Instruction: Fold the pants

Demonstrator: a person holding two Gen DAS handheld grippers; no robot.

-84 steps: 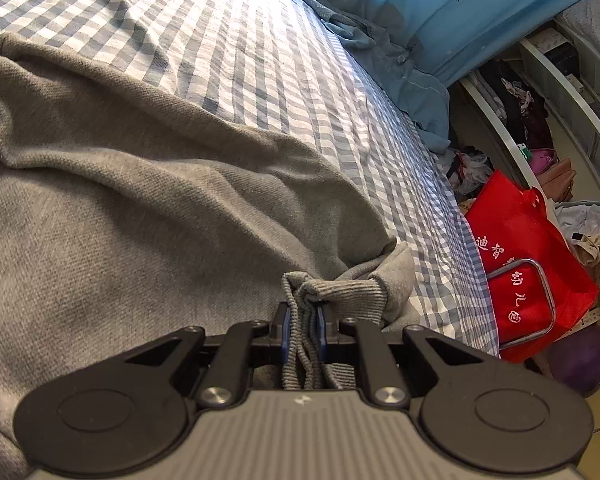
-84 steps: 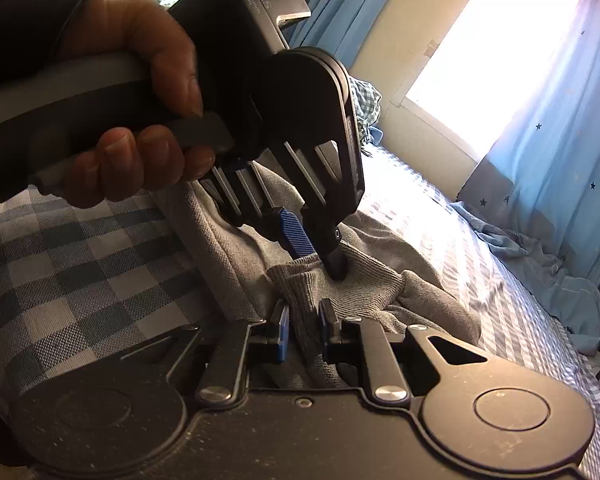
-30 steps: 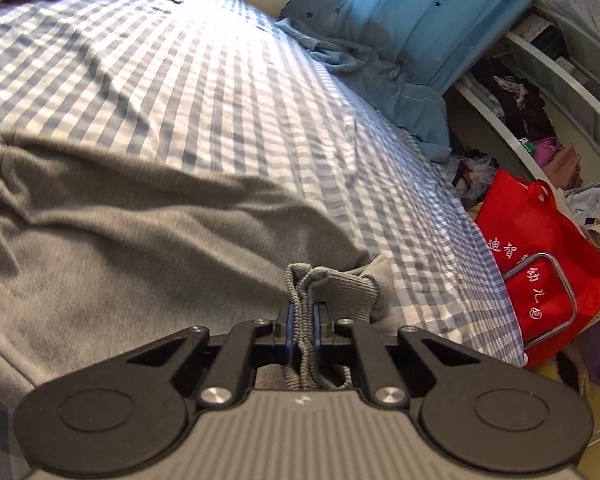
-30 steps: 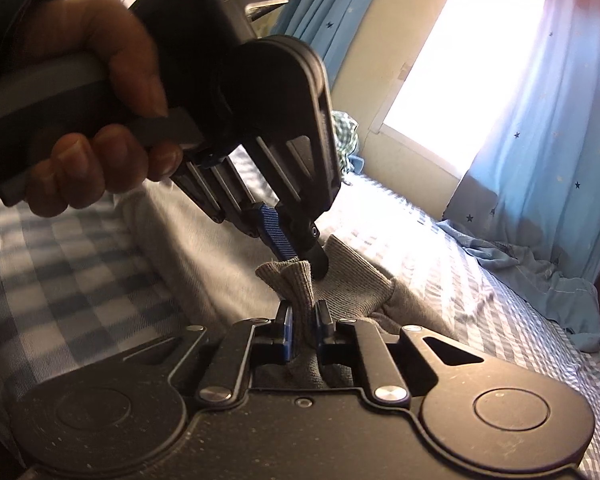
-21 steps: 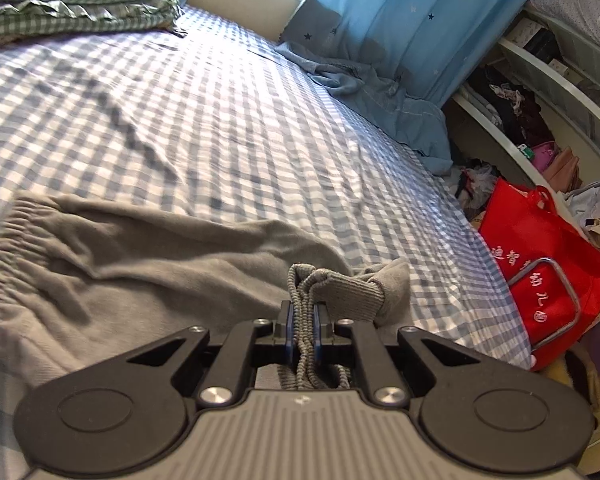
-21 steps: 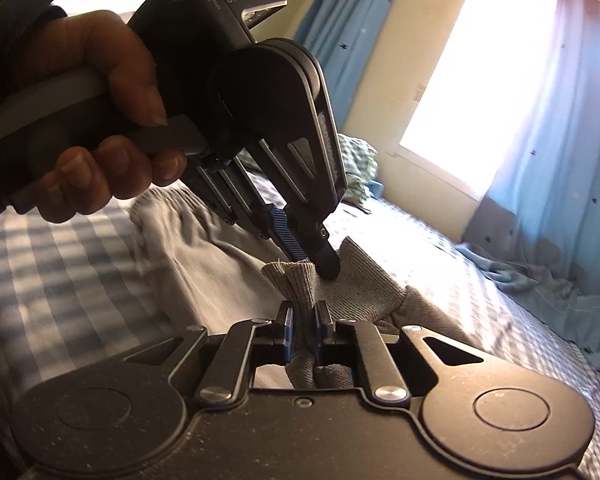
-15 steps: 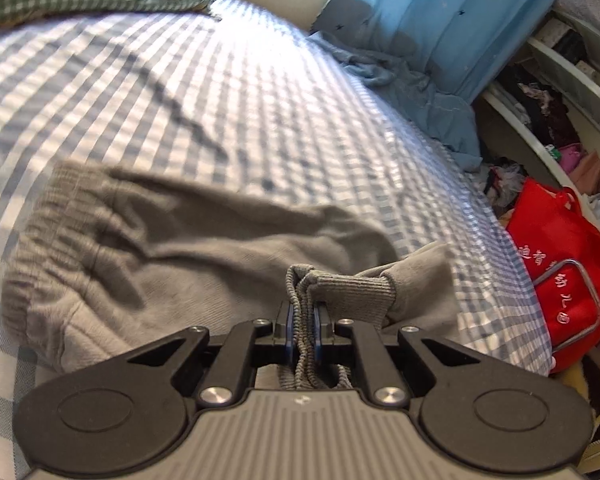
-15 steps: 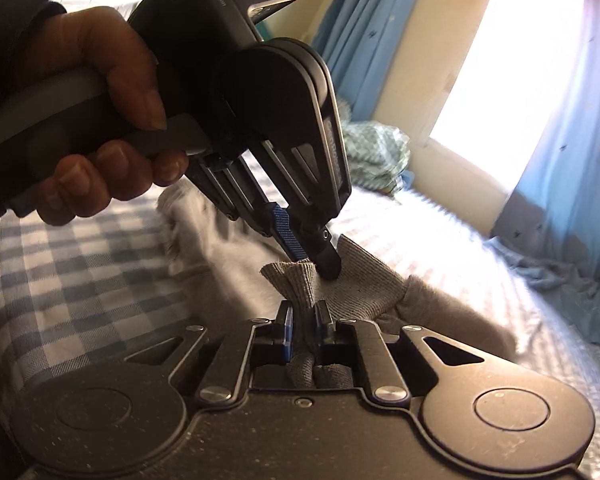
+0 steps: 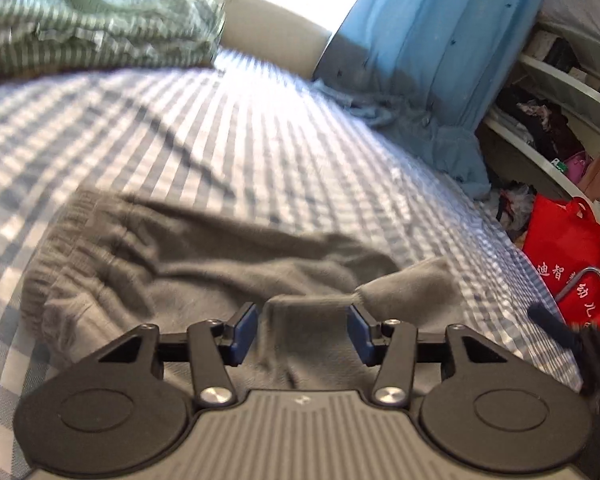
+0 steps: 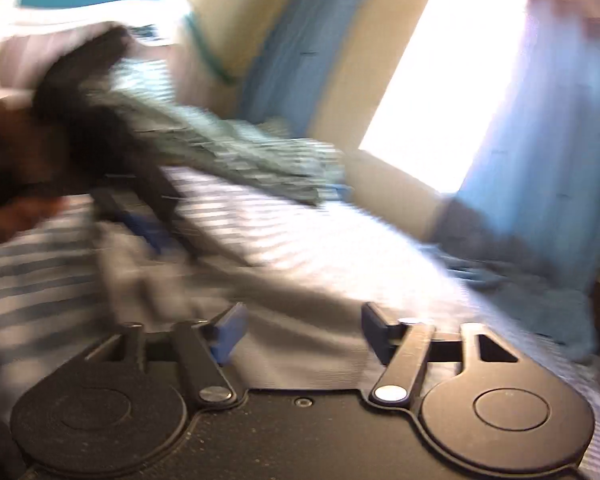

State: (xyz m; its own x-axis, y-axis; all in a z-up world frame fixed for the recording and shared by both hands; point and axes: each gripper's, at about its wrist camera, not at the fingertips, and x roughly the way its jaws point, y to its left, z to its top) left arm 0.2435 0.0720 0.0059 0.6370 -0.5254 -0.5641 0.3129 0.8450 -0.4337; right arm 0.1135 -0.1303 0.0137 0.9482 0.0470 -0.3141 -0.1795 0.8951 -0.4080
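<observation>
Both grippers, left and right, had just been opening and stood apart, gripping nothing, over grey pants folded on the checked bed. Judged risk: a withdrawing pad could snag the loose cuff beside the waistband and undo the fold.
</observation>
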